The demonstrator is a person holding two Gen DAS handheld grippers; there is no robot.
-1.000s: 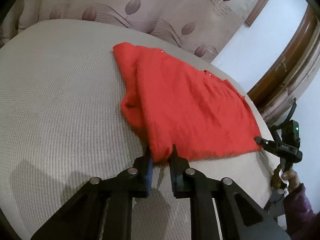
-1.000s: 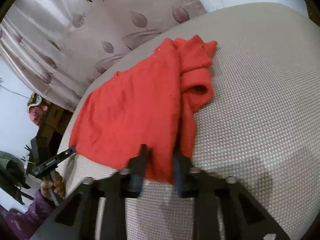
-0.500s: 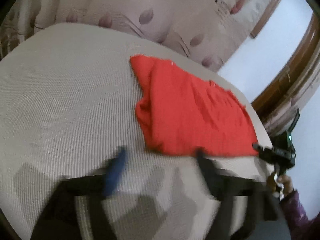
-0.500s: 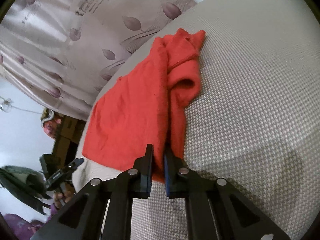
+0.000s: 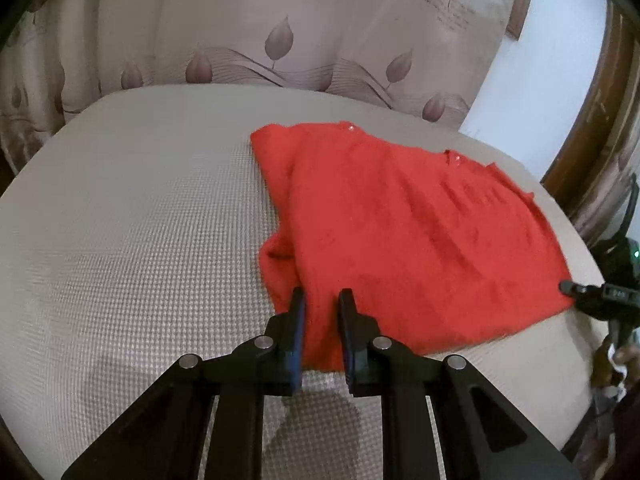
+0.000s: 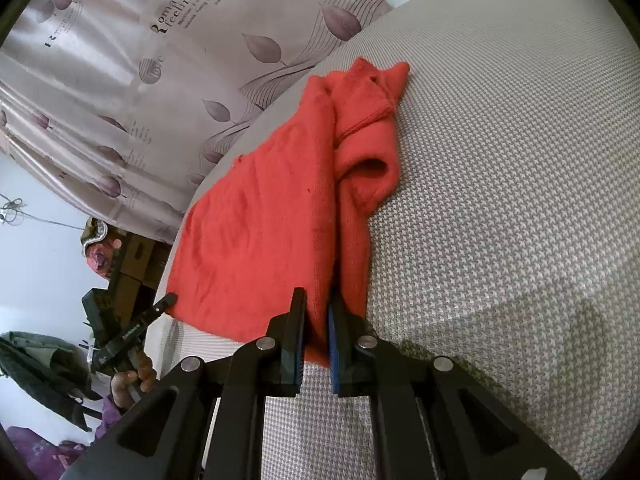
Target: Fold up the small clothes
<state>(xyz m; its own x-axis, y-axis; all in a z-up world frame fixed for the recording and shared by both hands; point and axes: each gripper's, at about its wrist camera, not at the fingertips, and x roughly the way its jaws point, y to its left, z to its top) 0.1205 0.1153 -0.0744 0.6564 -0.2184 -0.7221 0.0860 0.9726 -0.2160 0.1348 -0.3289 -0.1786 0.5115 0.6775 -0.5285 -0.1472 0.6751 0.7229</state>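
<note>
We see a red garment (image 5: 400, 232) lying partly folded on a beige woven surface (image 5: 140, 240), in the right half of the left wrist view, running from about twelve o'clock of centre out to three o'clock. Its near hem sits at six o'clock of the cloth, and there the left gripper (image 5: 322, 300) has its jaws closing with a fold of the hem between them; whether the pads already press the fabric we cannot tell for sure, though the cloth fills the gap. At three o'clock in the same view the right gripper (image 5: 568, 287) pokes in at the garment's far corner, its body cut off by the picture's edge and partly blurred.

In the right wrist view the right gripper (image 6: 316, 300) is clenched on the garment's (image 6: 260, 240) near edge, the red cloth pinched between the blue pads. A bunched sleeve or cuff (image 6: 372, 172) lies at one o'clock of the jaws. At nine o'clock the left gripper (image 6: 166, 303) reaches the cloth's corner, held by a hand (image 6: 132, 380) whose fingers are half hidden behind the handle. A patterned curtain (image 6: 160, 60) hangs behind. The dark clutter at eight o'clock is too dim to make out.
</note>
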